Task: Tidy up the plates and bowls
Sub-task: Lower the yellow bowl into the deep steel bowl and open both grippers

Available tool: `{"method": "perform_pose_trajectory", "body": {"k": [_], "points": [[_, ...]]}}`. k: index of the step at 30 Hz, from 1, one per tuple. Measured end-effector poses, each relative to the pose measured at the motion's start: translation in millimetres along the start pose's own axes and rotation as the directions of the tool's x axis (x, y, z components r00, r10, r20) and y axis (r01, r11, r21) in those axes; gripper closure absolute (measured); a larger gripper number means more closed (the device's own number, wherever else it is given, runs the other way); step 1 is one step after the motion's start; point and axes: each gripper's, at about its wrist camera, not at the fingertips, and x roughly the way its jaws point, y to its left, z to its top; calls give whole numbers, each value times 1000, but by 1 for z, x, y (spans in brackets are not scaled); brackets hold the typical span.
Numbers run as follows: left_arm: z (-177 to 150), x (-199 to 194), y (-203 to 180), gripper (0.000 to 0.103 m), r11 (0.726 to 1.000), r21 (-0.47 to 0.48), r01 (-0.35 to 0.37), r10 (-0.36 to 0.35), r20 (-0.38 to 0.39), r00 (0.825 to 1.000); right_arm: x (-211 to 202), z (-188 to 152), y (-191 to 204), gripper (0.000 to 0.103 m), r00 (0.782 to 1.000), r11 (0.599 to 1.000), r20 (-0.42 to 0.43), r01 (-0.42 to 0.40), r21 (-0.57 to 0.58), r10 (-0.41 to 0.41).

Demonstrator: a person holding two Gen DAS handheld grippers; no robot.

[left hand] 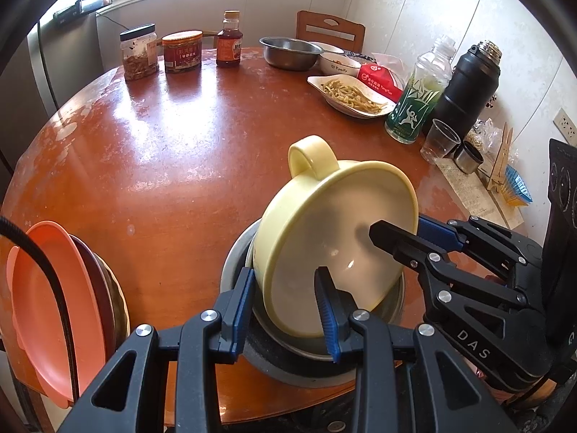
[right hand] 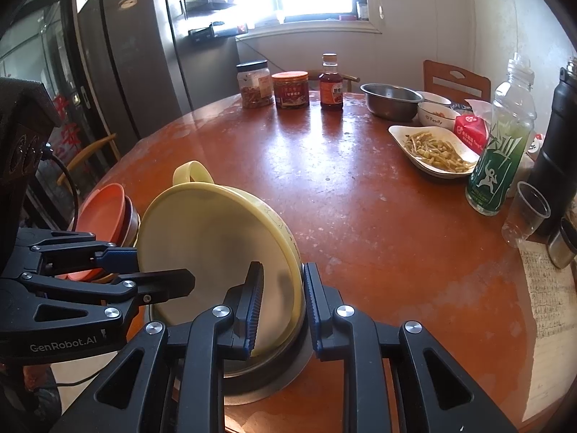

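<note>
Round red-brown wooden counter [left hand: 173, 151], worn pale in patches, is bearing all the things. Near its front edge a shallow grey metal basin [right hand: 267, 379] is lying flat, and a pale yellow ceramic bowl with a loop handle [left hand: 335, 252] is standing tilted in it, its lower rim down in the basin and its mouth facing the cameras. At the counter's left edge a stack of orange plastic plates over darker dishes [left hand: 57, 306] is showing edge-on. Across the counter, well apart, a white dish of yellowish food strips [left hand: 351, 95] is lying near a steel bowl [left hand: 290, 52].

The left gripper [left hand: 285, 306] is clamping the yellow bowl's near rim, its jaws closed on the wall with one pad outside and one inside. The right gripper [right hand: 279, 306] is gripping the rim on the opposite side in the same way, jaws nearly closed on the thin wall.

Step in hand, as judged: the bowl is being nested into the basin, held by both grippers. The next move is calling for lowering the raised side until the bowl is sitting level, then opening both pairs of jaws.
</note>
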Motion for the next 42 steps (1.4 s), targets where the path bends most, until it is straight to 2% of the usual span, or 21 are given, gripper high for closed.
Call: {"method": "perform_pose_trajectory", "body": {"k": [14, 24, 37, 42], "points": [[-6, -5, -2, 69, 1000, 18, 5, -5, -2, 1000, -1, -1, -2, 78, 1000, 1000, -5, -3, 9, 3], [-9, -6, -1, 69, 1000, 23, 14, -14, -6, 1000, -4, 1, -1, 69, 1000, 1000, 5, -13, 23, 13], [-12, -9, 0, 68, 1000, 23, 18, -18, -10, 1000, -4, 1, -7, 67, 1000, 999, -1, -21, 50, 21], [-11, -11, -1, 66, 1000, 21, 21, -21, 3, 1000, -4, 1, -9, 57, 1000, 998, 3, -25, 62, 25]]}}
